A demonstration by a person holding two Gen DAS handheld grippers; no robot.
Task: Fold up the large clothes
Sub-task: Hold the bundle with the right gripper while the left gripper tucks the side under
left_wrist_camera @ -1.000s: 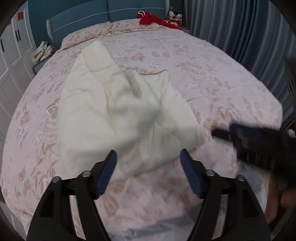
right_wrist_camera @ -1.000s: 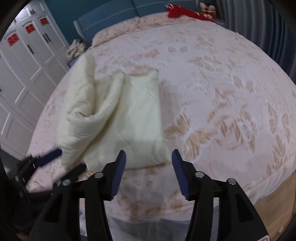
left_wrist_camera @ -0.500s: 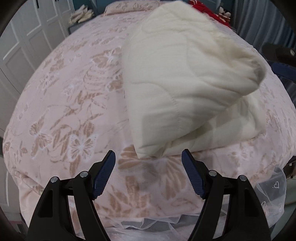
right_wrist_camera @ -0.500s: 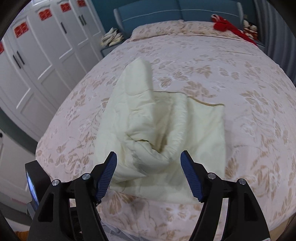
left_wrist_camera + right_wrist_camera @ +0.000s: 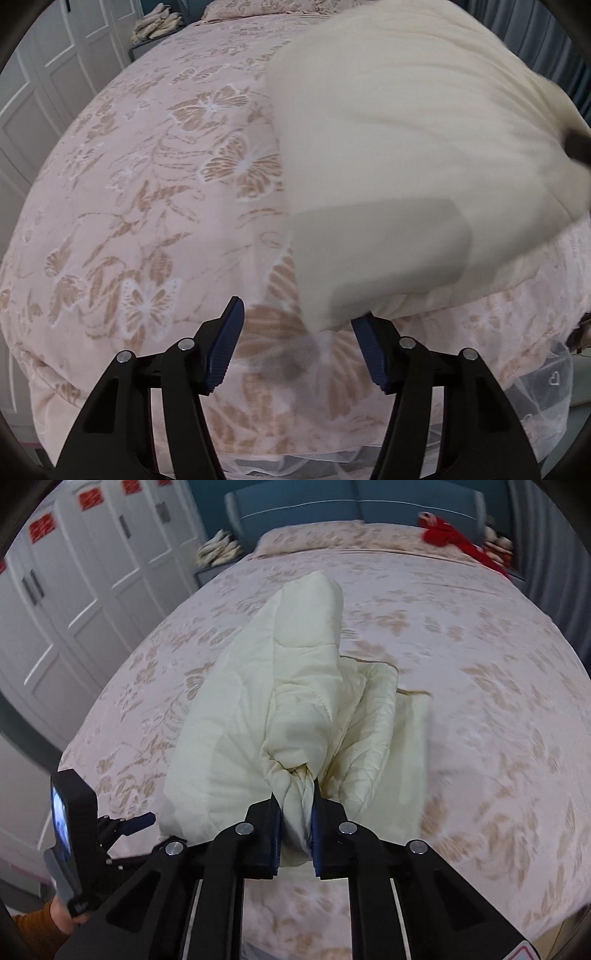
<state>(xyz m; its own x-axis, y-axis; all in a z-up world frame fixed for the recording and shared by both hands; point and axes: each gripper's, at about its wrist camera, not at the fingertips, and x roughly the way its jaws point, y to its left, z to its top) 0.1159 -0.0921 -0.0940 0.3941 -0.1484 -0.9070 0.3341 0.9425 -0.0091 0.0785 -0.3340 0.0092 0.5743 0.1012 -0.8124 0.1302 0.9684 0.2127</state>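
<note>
The left hand-held gripper [image 5: 295,343] has just been closing — its jaws stand apart over the bed [image 5: 147,206], the blurred cream quilt [image 5: 406,147] lifted, its lowest corner hanging by the right finger [image 5: 369,354].

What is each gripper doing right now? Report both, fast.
Left gripper: open, jaws just been closing, cream quilt corner between them, not pinched.
Right gripper: just closed, shut on a bunched fold of the quilt.

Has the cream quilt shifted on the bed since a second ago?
Yes. The quilt, flatter before, now bunches up off the bedspread toward the right gripper, whose jaws just closed on its edge.
</note>
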